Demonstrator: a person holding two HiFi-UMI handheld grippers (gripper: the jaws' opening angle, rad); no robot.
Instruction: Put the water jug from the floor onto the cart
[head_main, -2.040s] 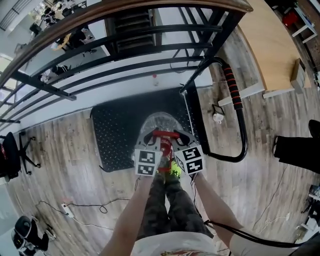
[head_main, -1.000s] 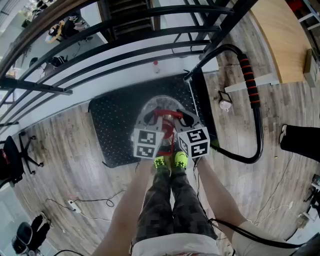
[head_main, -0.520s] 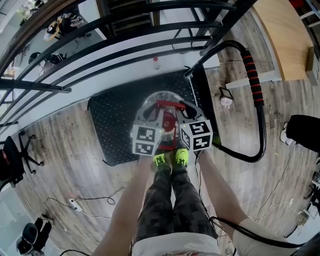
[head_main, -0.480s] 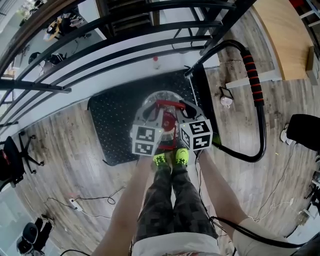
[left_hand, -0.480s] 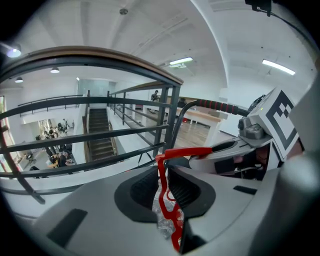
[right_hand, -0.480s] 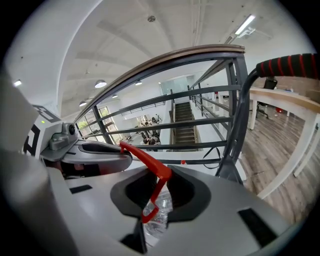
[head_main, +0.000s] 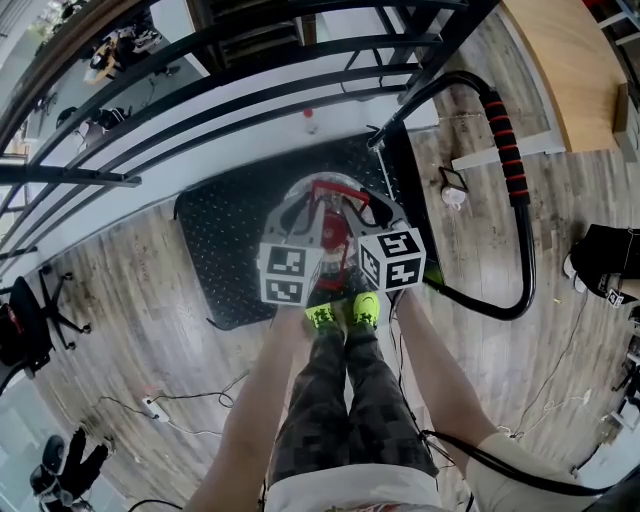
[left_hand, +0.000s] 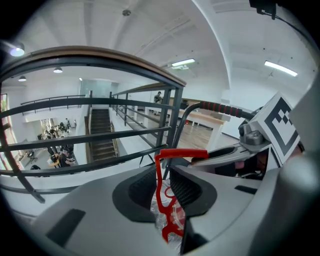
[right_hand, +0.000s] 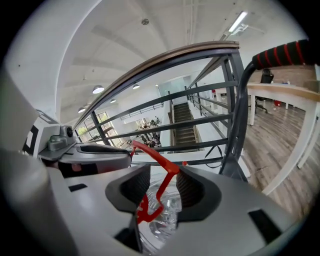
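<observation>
Water jug standing upright on the cart's black studded deck, at the edge nearest the person's shoes. Left hand-held gripper and right hand-held gripper: the jaws of each have just been opening and now stand apart, with the red carry handle between the pads but not pressed.

Judged handling: a large clear jug, heavy if full, with smooth curved walls that offer poor purchase. The thin, stiff handle is the sensible hold, one gripper to each side.

Surroundings: the cart's push bar curves round on the right, a dark railing stands just beyond the deck, and cables lie on the floor beside the person's legs.
</observation>
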